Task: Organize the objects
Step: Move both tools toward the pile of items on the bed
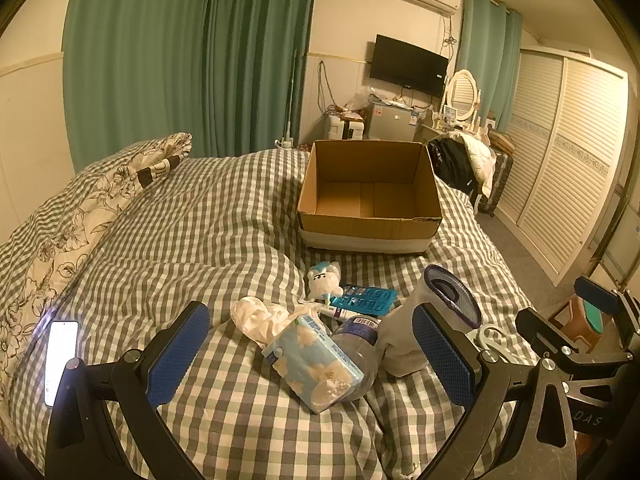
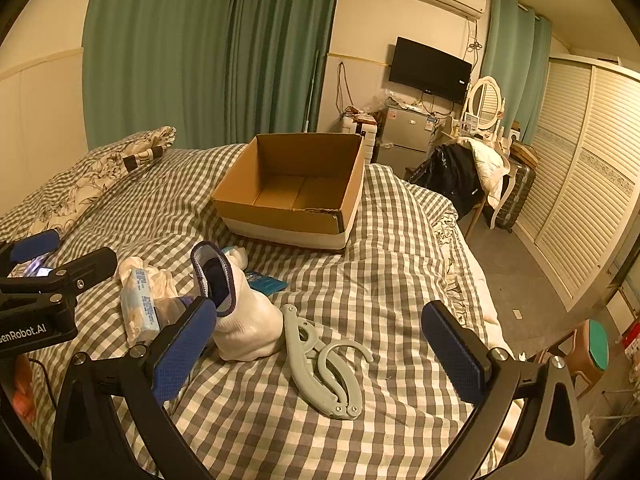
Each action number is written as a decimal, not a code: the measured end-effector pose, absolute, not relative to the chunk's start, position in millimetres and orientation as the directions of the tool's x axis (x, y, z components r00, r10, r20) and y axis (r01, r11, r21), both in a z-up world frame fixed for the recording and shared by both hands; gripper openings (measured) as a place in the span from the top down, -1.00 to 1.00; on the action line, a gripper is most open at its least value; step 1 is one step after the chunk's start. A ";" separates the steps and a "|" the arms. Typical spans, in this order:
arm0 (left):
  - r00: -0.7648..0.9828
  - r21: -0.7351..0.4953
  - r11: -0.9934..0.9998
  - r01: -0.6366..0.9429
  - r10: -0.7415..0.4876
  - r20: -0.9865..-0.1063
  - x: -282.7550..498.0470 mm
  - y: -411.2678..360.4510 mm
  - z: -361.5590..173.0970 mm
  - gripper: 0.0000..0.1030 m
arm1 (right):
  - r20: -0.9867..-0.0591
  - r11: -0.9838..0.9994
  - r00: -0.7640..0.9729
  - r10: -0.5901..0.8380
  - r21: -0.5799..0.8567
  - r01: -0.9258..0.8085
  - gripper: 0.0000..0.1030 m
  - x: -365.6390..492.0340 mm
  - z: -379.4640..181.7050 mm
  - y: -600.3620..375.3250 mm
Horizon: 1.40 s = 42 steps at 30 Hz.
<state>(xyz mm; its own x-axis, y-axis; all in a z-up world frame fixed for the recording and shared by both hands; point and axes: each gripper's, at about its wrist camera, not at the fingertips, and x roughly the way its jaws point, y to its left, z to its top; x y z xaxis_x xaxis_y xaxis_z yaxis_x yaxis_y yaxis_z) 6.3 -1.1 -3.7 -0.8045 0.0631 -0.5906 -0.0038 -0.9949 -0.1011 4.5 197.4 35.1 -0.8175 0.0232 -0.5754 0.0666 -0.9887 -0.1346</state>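
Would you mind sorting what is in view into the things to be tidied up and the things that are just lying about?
For the job:
- cardboard box, with nothing in it
- tissue pack
- plastic bottle
- white sock
- folding hanger
- small plush toy
- blue tray

Just lying about:
- lit phone
- flowered pillow
- jacket on a chair

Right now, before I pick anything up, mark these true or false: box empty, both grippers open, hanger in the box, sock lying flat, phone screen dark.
1. The brown cardboard box holds nothing: true.
2. The left gripper and right gripper are open: true.
3. The grey folding plastic hanger is in the box: false, it lies on the checked bedcover.
4. The white sock lies flat: false, it stands bunched, cuff up.
5. The phone is dark: false, it glows.
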 end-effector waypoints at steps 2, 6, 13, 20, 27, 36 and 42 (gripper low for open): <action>-0.804 -0.102 -0.995 -0.003 0.063 -0.591 6.9 -1.1 -4.5 -1.00 | -0.576 -0.989 -0.817 0.024 -0.135 0.066 -0.99 4.4 35.2 197.2; -0.803 -0.103 -0.995 -0.003 0.064 -0.592 7.1 -1.0 -5.0 -1.00 | -0.576 -0.989 -0.817 0.023 -0.135 0.067 -0.99 4.7 35.1 196.6; -0.803 -0.103 -0.995 -0.005 0.065 -0.592 6.5 -1.5 -4.3 -1.00 | -0.576 -0.989 -0.817 0.024 -0.135 0.067 -0.99 4.8 35.7 196.5; -0.803 -0.102 -0.995 -0.009 0.068 -0.592 6.8 -1.9 -5.0 -1.00 | -0.575 -0.988 -0.818 0.024 -0.136 0.067 -0.99 5.0 36.2 196.1; -0.806 -0.103 -0.995 -0.014 0.072 -0.588 7.3 -1.9 -5.2 -1.00 | -0.565 -0.986 -0.824 0.034 -0.154 0.065 -0.99 6.1 38.8 196.4; -0.796 -0.099 -0.995 -0.027 0.081 -0.600 7.1 2.4 -6.8 -1.00 | -0.570 -0.988 -0.820 0.052 -0.150 0.042 -0.99 3.7 41.7 209.8; -0.785 -0.095 -0.995 -0.040 0.090 -0.613 5.5 6.9 -10.5 -1.00 | -0.580 -0.987 -0.813 0.044 -0.151 0.054 -0.99 2.0 39.0 212.9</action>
